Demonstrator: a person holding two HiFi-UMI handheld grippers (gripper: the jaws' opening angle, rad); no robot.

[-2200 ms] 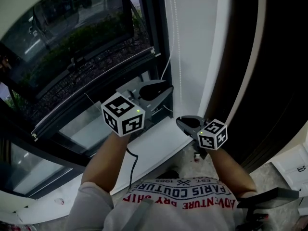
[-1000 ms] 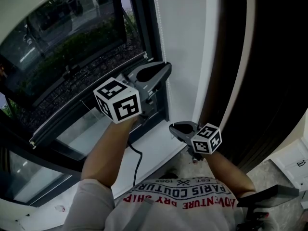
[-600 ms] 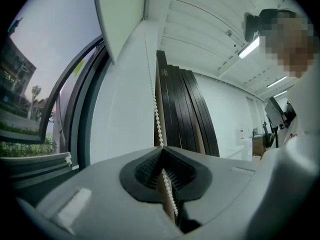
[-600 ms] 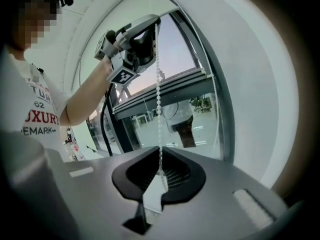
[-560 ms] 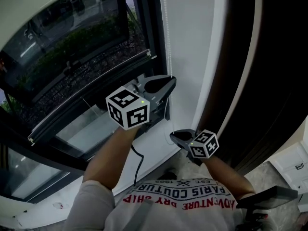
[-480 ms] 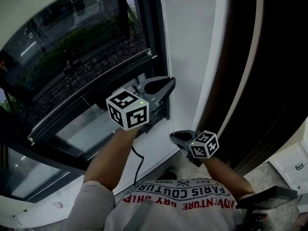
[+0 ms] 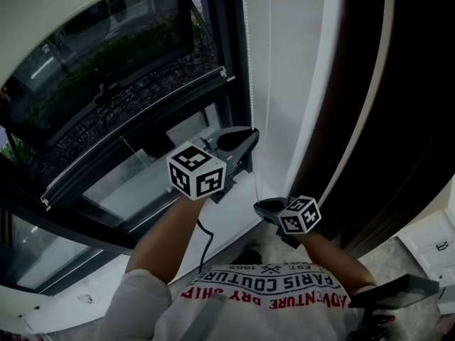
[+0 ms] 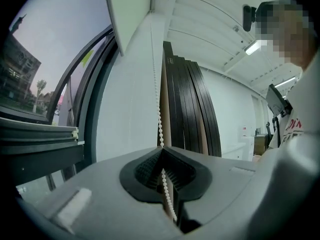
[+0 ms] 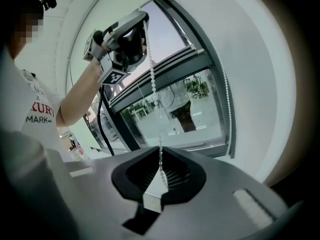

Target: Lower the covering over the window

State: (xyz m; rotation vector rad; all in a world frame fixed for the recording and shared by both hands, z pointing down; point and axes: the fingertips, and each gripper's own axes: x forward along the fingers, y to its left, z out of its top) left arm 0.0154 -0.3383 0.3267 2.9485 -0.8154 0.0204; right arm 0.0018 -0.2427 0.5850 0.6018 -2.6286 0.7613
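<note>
A white bead chain [image 7: 250,84] hangs down the dark window frame. In the left gripper view the bead chain [image 8: 160,124] runs straight into my left gripper [image 8: 162,151], which is shut on it. My left gripper [image 7: 249,135] is the upper one, beside the frame. Lower down, near the sill, my right gripper [image 7: 260,206] is shut on the same chain [image 9: 160,156]. From there the strand rises to the left gripper [image 9: 131,31]. A second strand [image 9: 227,99] hangs along the white wall. The pale covering [image 7: 64,20] curves across the top left of the window.
A white wall strip [image 7: 291,62] stands right of the frame, with dark vertical panels [image 7: 405,119] beyond it. The white sill [image 7: 227,222] lies below the grippers. A black cable [image 7: 201,251] trails from the left gripper. A white cabinet [image 7: 434,244] sits at the lower right.
Both grippers have come down along the frame with the chain in them. The pale covering at the top left reaches further over the glass than before.
</note>
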